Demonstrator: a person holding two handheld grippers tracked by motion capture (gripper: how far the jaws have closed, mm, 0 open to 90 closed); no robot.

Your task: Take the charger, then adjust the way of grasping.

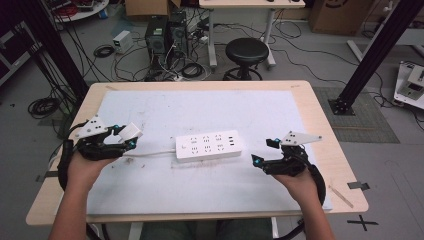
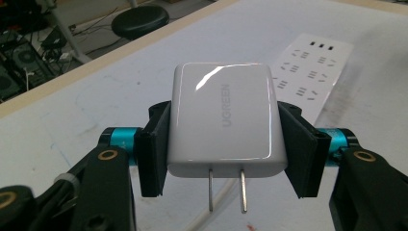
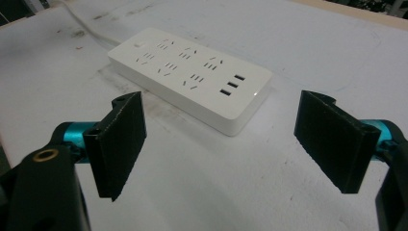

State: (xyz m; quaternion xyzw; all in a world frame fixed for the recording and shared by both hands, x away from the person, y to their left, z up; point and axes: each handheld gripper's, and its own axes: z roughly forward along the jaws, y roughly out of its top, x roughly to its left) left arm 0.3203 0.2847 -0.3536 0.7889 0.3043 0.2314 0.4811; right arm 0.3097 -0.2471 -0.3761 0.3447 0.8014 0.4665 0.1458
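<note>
the white rectangular plastic power strip [image 1: 209, 145] lies mid-table on a white sheet [image 1: 200, 185] in the high view, its white cable [image 1: 150, 154] running left. the left gripper [image 1: 127, 136] clamps a white square plug-in charger [image 1: 132, 131] above the sheet; the right gripper [image 1: 265, 151] hovers right of the strip, jaws spread.

left gripper view: charger [image 2: 224, 119] pinched between both jaws, two metal prongs [image 2: 226, 190] pointing toward the camera.

right gripper view: jaws wide, strip [image 3: 190, 74] beyond them.
</note>
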